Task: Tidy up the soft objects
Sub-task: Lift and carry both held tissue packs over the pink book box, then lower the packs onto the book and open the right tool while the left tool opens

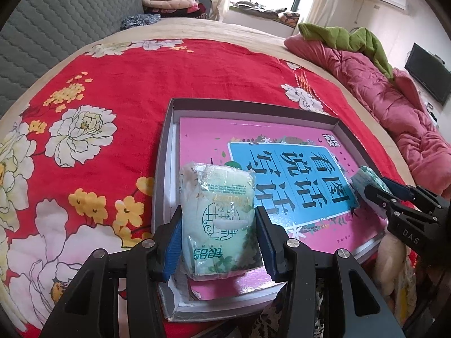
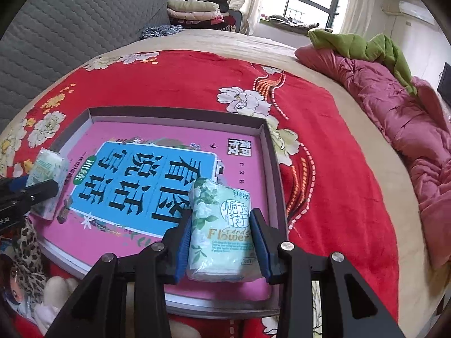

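My left gripper (image 1: 218, 242) is shut on a pale green tissue pack (image 1: 220, 219), its blue pads pressing both sides. The pack hangs over the near left corner of a pink and blue book (image 1: 214, 132), which lies in a shallow grey box (image 1: 253, 104) on the bed. My right gripper (image 2: 222, 242) is shut on a second tissue pack (image 2: 222, 233) with a flower print, over the near right part of the book (image 2: 157, 132). Each view shows the other gripper at its side edge: the right gripper (image 1: 375, 194) and the left gripper (image 2: 33, 194), each gripping its pack. I cannot tell whether either pack touches the book.
The grey box (image 2: 174, 112) sits on a red floral blanket (image 1: 126, 84). A pink quilt (image 1: 394, 104) with a green cloth (image 1: 352, 36) runs along the right. A grey padded headboard (image 1: 56, 28) stands at the left. A cream plush toy (image 2: 59, 290) and leopard-print fabric (image 2: 28, 253) lie by the box.
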`<state>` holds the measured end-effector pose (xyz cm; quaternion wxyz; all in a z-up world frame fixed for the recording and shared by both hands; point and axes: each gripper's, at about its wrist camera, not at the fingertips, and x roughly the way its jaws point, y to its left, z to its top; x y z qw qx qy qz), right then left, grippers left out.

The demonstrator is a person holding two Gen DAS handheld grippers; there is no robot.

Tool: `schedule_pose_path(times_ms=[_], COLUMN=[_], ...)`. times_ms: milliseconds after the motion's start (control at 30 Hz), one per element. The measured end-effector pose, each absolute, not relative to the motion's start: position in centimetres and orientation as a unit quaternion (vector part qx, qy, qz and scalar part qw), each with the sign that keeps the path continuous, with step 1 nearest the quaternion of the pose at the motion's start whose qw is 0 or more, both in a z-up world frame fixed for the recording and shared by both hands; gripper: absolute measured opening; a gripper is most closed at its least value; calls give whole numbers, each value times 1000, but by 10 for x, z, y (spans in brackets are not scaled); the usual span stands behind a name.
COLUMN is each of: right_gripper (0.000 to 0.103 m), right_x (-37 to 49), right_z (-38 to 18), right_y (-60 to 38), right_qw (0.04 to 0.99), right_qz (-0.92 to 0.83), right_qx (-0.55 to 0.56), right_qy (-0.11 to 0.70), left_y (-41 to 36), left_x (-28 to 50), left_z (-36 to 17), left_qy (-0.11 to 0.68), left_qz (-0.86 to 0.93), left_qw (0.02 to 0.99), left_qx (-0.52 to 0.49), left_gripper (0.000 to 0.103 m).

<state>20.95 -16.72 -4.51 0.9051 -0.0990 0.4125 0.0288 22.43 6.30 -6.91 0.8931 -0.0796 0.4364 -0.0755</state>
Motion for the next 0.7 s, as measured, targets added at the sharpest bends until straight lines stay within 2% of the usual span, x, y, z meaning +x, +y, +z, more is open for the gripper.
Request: schedule_pose_path(times_ms=[367, 500, 700], right_gripper=[43, 53, 54], right_x=[211, 211, 206], right_z=[-42, -39, -28], right_y=[-164, -166, -167], right_qw=[905, 902, 904], right_qz=[11, 12, 4], right_qx=[-123, -126, -135], right_qy=[407, 412, 405], left_y=[64, 61, 64], left_x=[227, 227, 227], left_z=[-70, -70, -70], left_qy=[442, 443, 442], left_qz=[-76, -75, -78], left_qw=[891, 891, 890], left_qx=[-76, -72, -79], left_gripper=[50, 50, 51])
